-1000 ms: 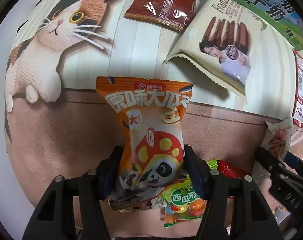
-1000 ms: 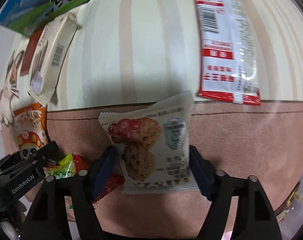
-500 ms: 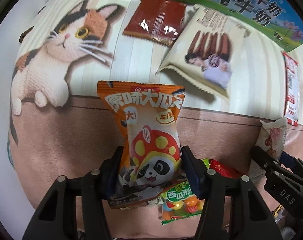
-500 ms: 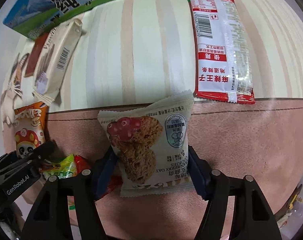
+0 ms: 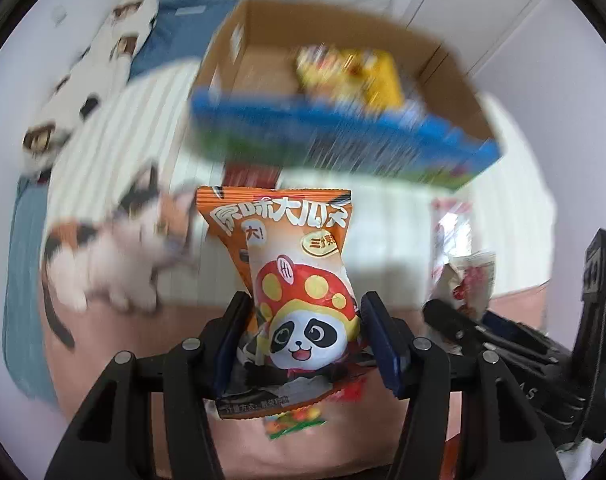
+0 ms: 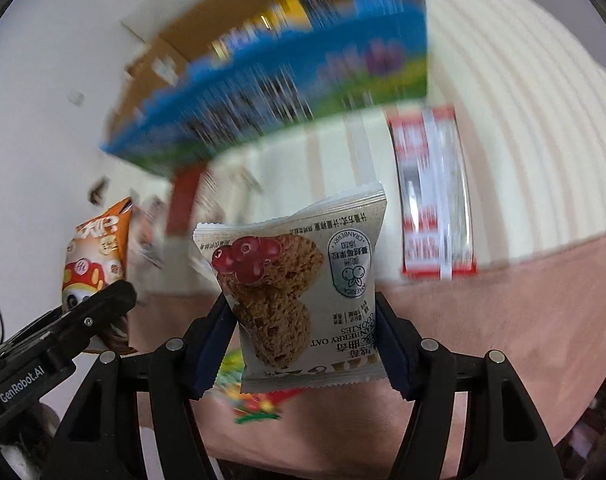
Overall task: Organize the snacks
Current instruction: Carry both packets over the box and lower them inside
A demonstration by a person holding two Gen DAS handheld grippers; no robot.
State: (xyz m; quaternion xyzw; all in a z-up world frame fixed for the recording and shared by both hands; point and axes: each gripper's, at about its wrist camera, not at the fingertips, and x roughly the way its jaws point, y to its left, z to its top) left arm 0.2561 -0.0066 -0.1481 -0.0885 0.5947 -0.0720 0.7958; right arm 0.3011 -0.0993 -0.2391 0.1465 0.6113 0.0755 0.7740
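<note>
Your left gripper [image 5: 305,334] has its two fingers clamped on an orange snack packet [image 5: 291,276] printed with a panda in a red spotted mushroom cap; the packet stands upright between the blue pads, its top edge above the fingertips. Your right gripper [image 6: 305,338] is closed the same way on a grey cranberry oat cookie packet [image 6: 299,300], which sits upside down to the camera, its lettering inverted. Both packets are held up off the cloth [image 6: 503,308], a pinkish surface with cream stripes farther back and a calico cat picture [image 5: 119,248] at the left. Ahead of both grippers sits an open cardboard box [image 5: 435,76] with a blue and green printed front; it is blurred, and something yellow [image 5: 355,76] lies inside it, too smeared to name. A red and white sachet [image 6: 435,196] lies flat on the striped part, to the right of the cookie packet. Below the held packets a small green and red wrapper [image 6: 255,400] lies on the pink cloth. In the left wrist view your right gripper appears at the right edge, near the orange packet.
</note>
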